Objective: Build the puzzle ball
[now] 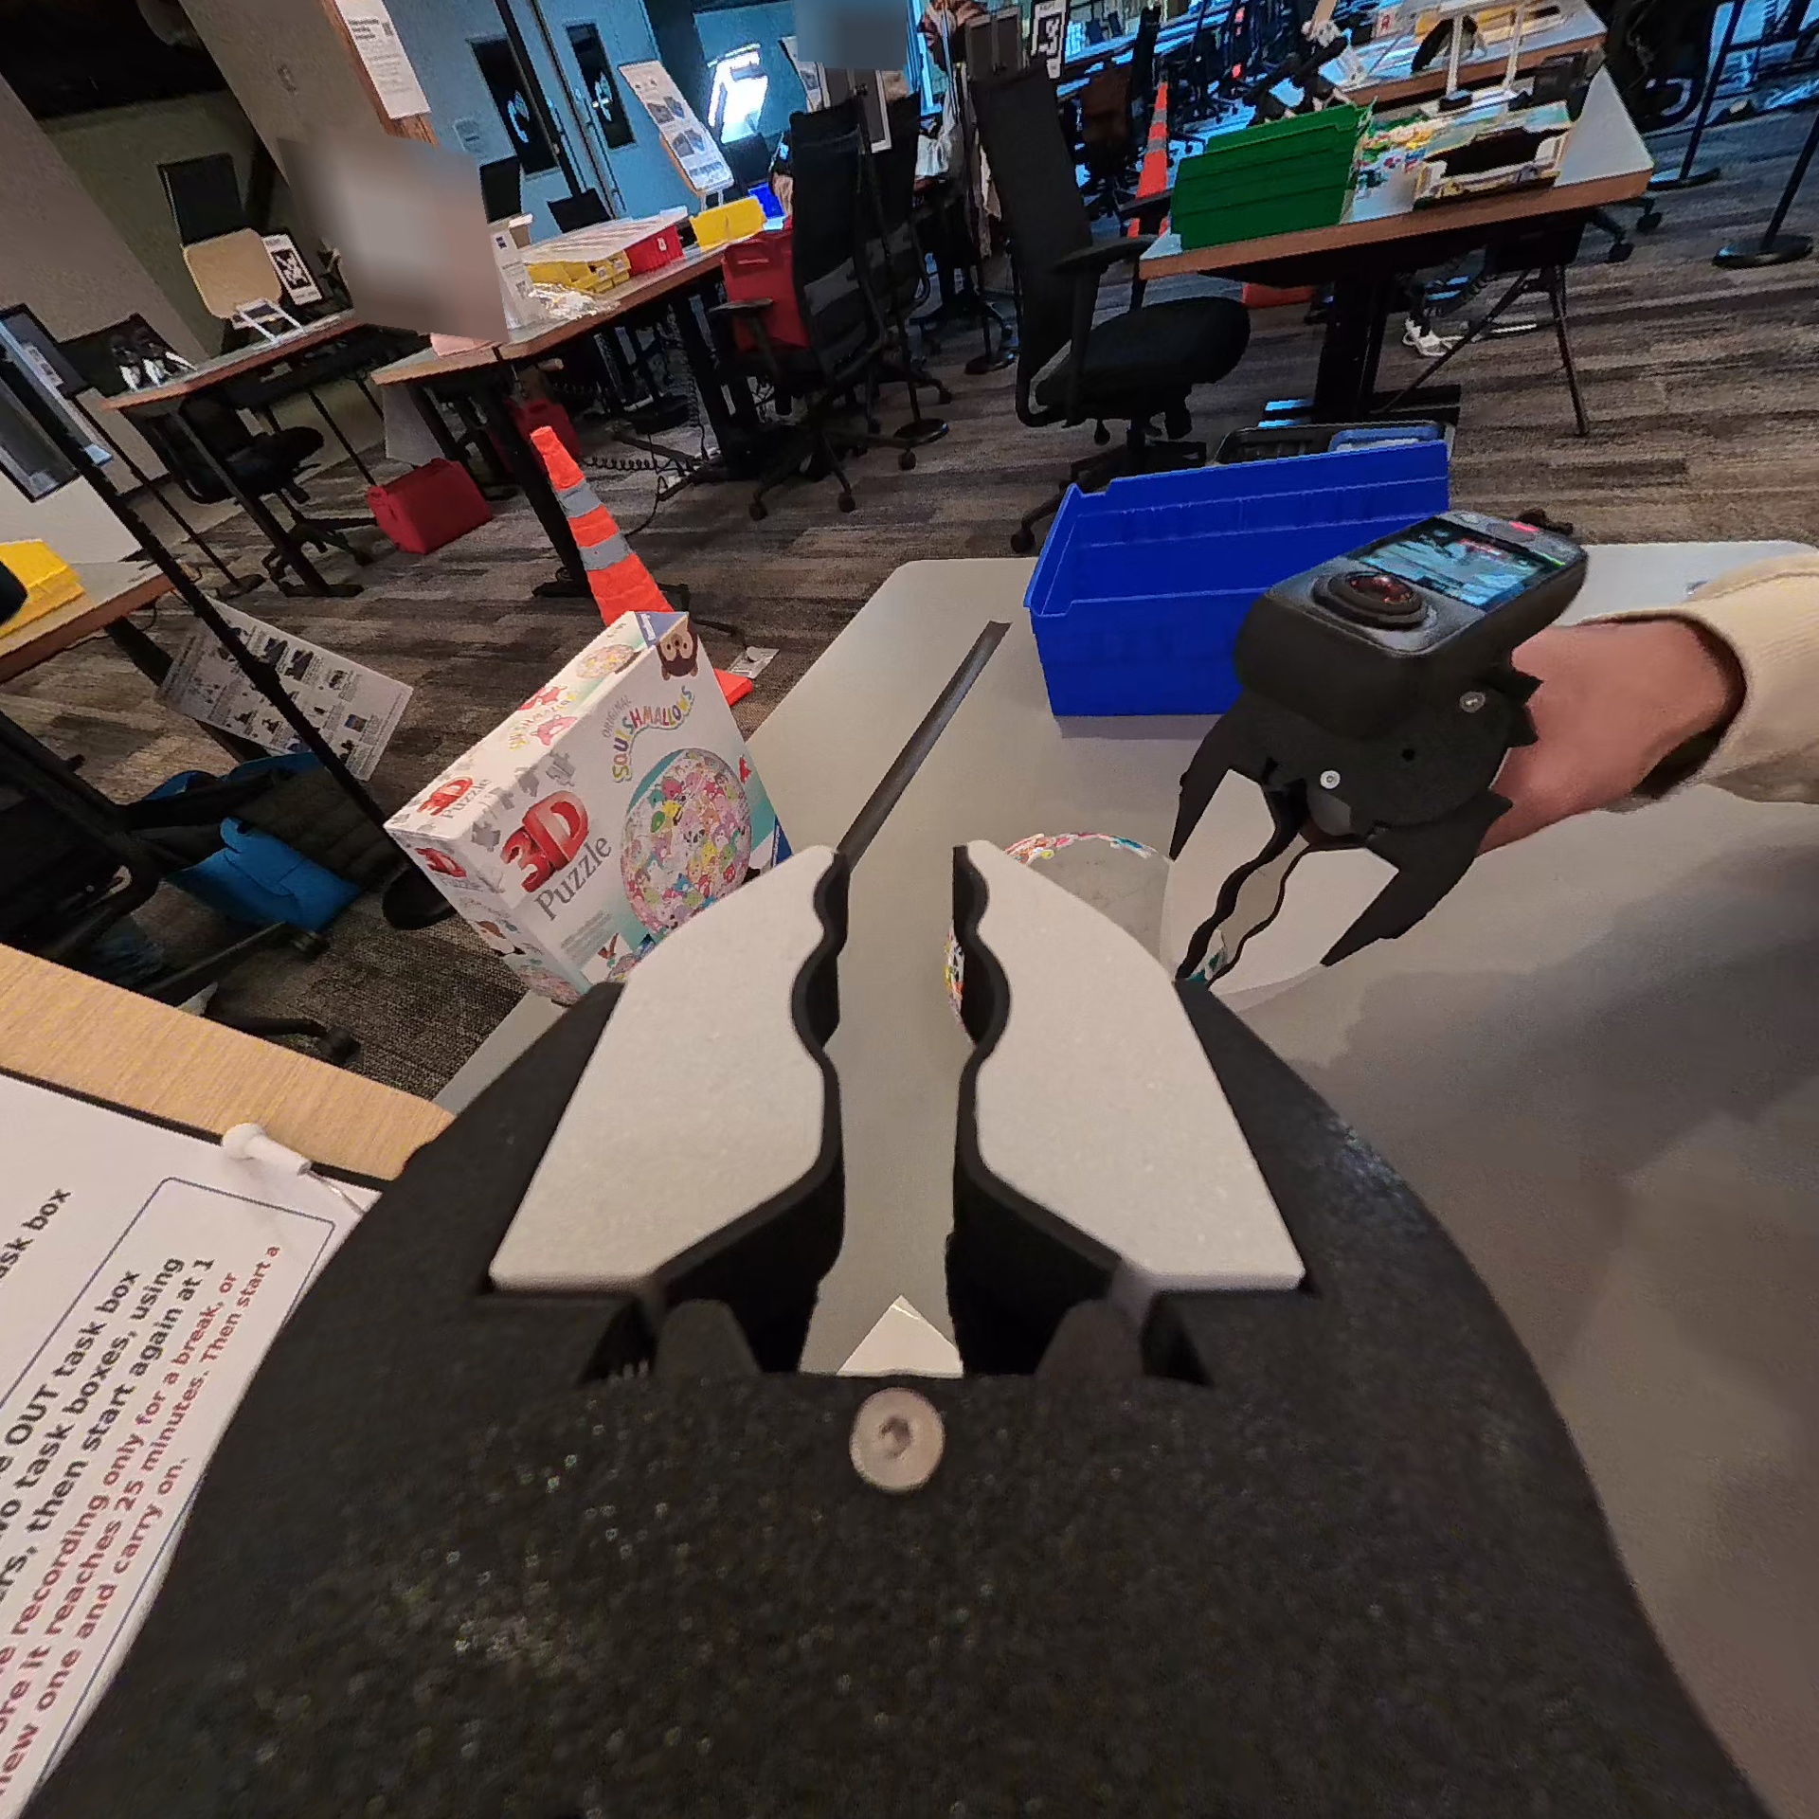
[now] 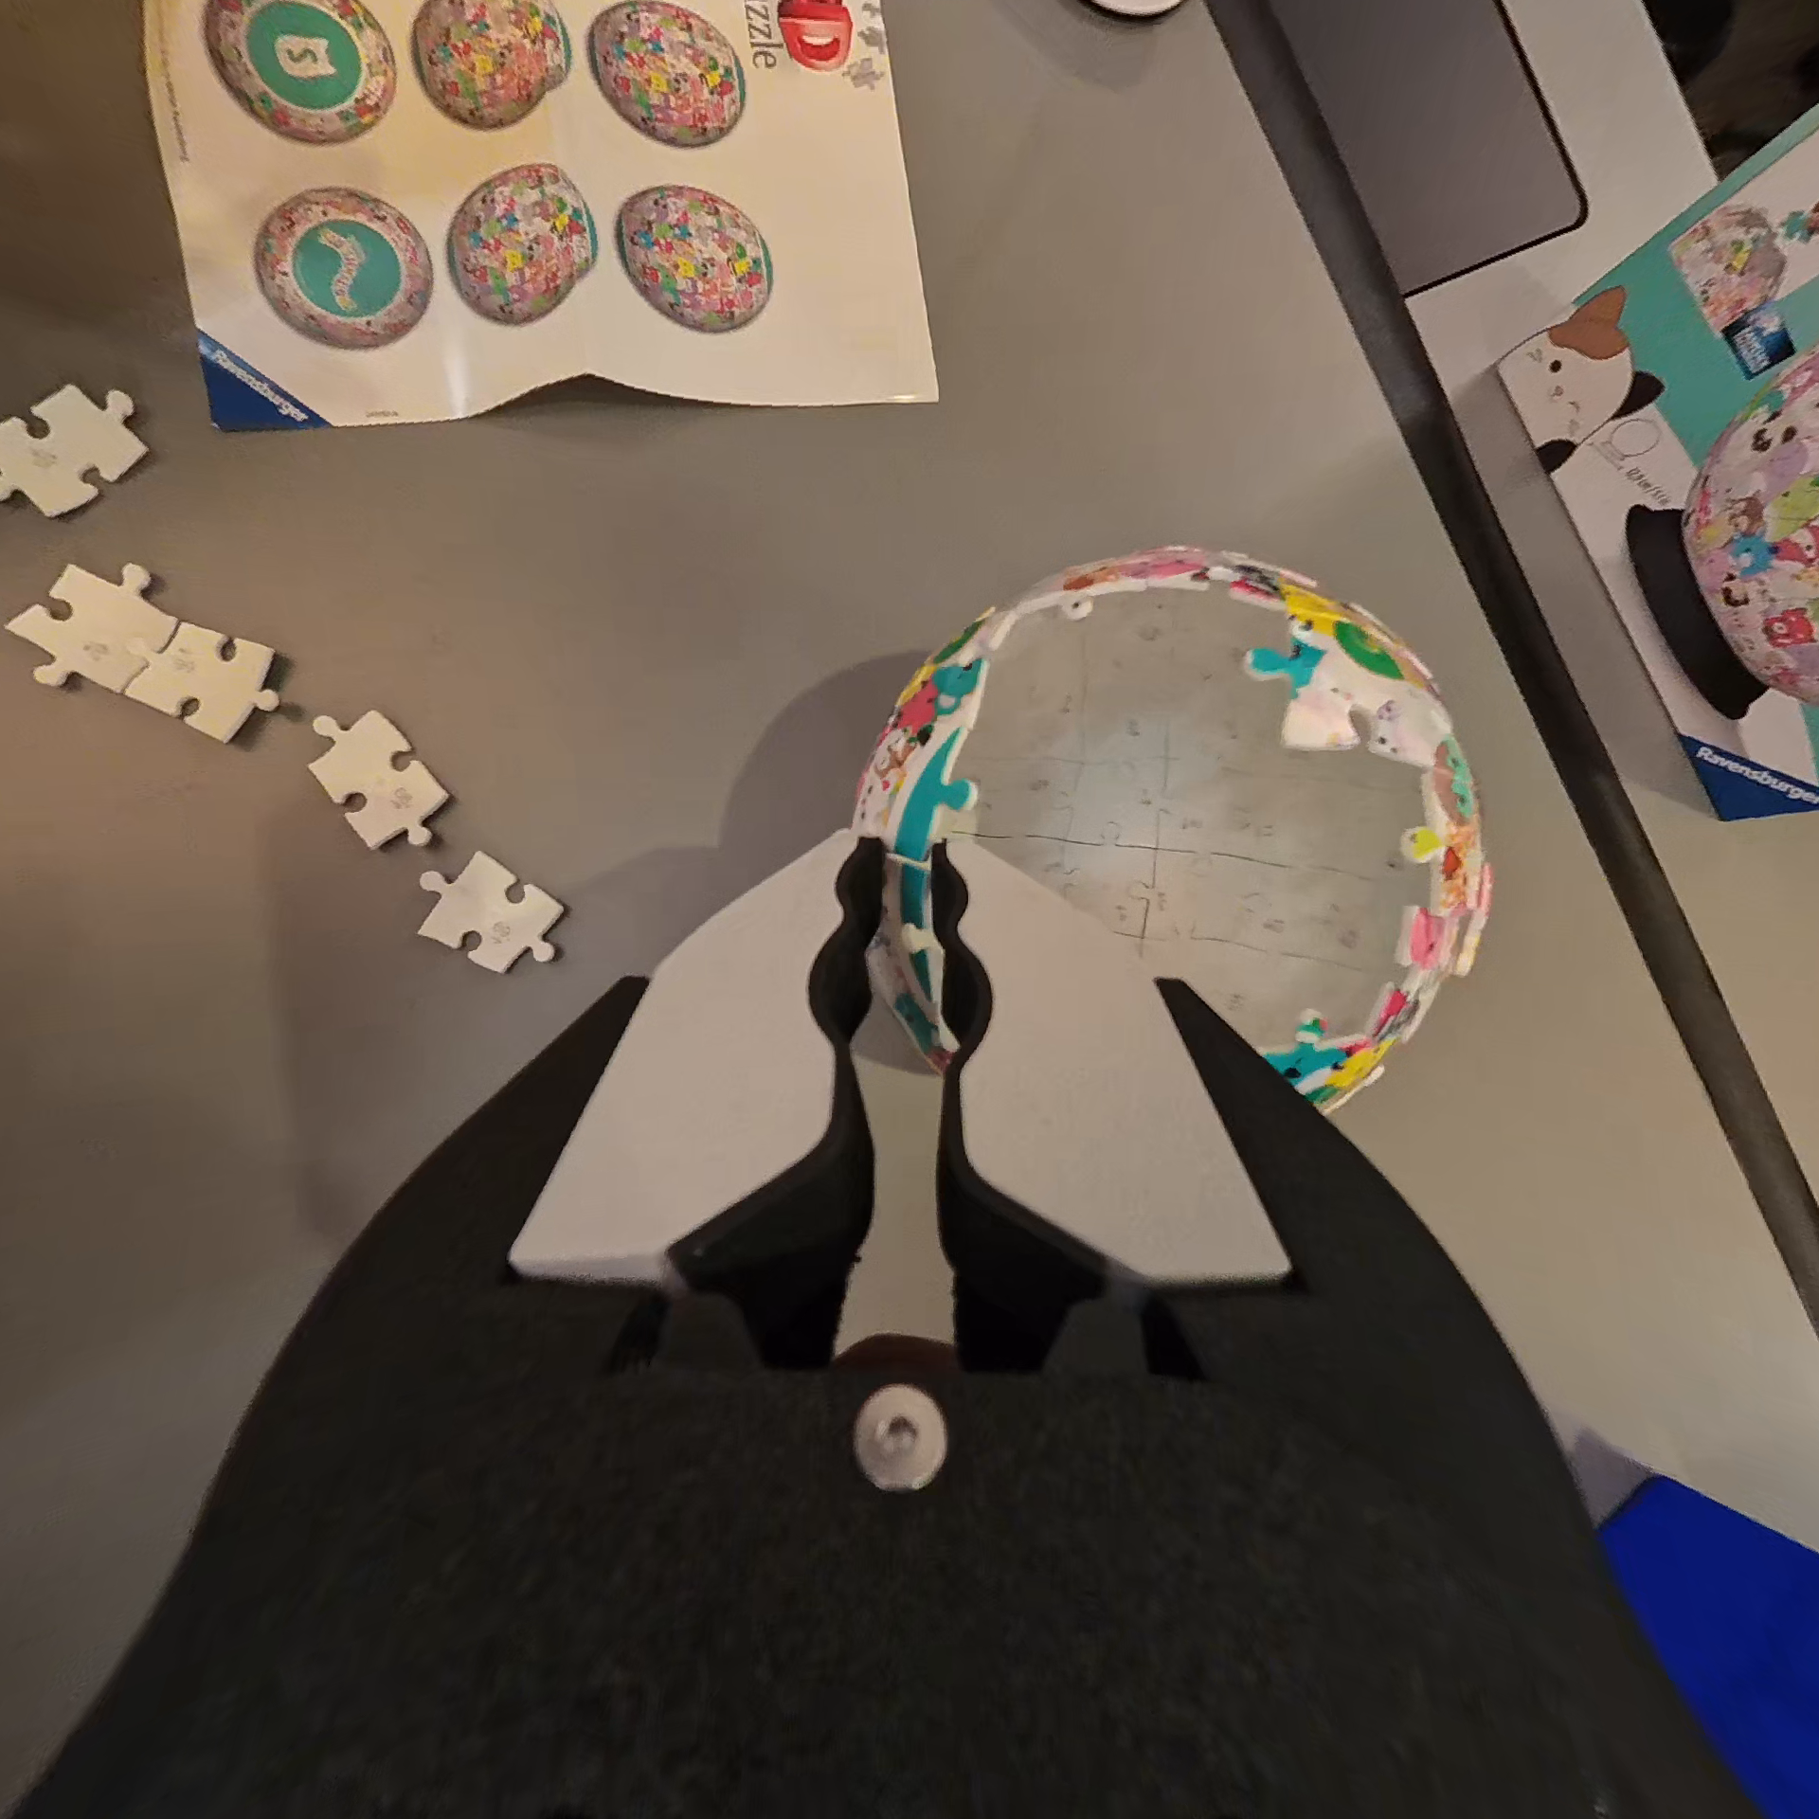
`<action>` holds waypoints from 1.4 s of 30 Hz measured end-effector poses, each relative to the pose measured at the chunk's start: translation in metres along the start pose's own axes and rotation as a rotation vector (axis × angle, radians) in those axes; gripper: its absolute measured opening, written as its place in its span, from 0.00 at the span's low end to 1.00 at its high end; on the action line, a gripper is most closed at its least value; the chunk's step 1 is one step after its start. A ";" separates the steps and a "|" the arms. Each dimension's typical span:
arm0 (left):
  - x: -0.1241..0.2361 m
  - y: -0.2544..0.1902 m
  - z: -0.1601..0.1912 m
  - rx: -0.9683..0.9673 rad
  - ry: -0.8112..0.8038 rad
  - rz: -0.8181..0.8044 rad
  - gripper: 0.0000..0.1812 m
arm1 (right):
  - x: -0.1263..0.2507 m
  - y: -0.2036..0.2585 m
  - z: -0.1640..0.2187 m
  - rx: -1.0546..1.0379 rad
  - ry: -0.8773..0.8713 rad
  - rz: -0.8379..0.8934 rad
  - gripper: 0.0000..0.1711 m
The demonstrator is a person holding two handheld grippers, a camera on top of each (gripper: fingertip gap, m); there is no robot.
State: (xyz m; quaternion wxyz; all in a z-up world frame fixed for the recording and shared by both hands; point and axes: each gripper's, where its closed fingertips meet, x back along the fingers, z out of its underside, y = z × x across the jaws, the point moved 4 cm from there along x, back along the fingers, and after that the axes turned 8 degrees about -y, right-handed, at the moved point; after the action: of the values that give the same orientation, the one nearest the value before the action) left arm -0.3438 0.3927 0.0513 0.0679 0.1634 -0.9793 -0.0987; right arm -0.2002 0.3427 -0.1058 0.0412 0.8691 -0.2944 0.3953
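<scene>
Close in, the right gripper (image 2: 901,886) is pinching the rim of the half-built puzzle ball (image 2: 1181,817), its jaws narrowed onto the teal-edged wall. That open shell is sitting on the grey table (image 2: 640,591), hollow side facing up toward the camera. Left of it, loose white puzzle pieces (image 2: 379,780) are lying face down, two of them joined. Farther off, an instruction sheet (image 2: 551,207) is lying flat. The left gripper (image 1: 896,866) is hovering with jaws parted, holding nothing; beyond it the puzzle box (image 1: 591,817) and a blue bin (image 1: 1230,581) are standing.
</scene>
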 end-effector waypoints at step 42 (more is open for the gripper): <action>0.001 -0.001 0.001 0.035 -0.004 0.000 0.11 | 0.025 -0.015 -0.002 -0.052 0.006 -0.066 0.10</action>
State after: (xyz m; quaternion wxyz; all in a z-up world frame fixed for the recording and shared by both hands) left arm -0.3449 0.3911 0.0497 0.0630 0.1643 -0.9810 -0.0818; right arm -0.1805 0.3442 -0.0842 0.0777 0.8758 -0.2757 0.3885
